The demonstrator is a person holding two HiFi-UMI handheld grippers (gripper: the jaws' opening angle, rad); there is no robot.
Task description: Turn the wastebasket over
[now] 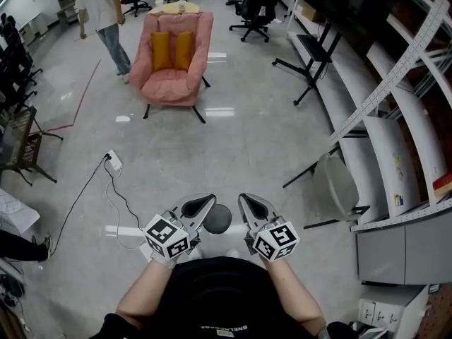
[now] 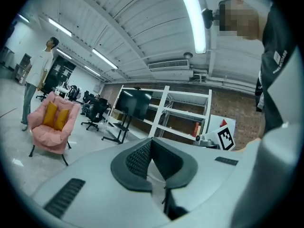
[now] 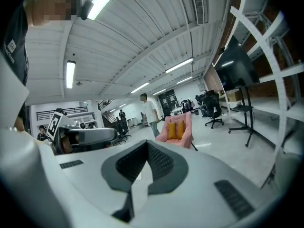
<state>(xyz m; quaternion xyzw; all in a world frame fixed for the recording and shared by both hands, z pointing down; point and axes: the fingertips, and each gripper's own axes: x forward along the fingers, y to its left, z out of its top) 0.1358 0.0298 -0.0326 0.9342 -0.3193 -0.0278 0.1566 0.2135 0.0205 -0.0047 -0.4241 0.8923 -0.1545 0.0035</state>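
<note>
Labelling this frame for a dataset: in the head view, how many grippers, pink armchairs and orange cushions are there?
Grippers, left gripper and right gripper: 2
pink armchair: 1
orange cushions: 2
Total: 5

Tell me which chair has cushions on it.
The pink armchair, mid-floor in the head view, with two orange cushions against its back. The black office chairs beyond it show no such cushions.

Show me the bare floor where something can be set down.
Widest bare floor lies between the pink armchair, the power strip and the grey chair. Another patch lies left of the armchair, toward the black crate. The right side by the shelving is crowded.
</note>
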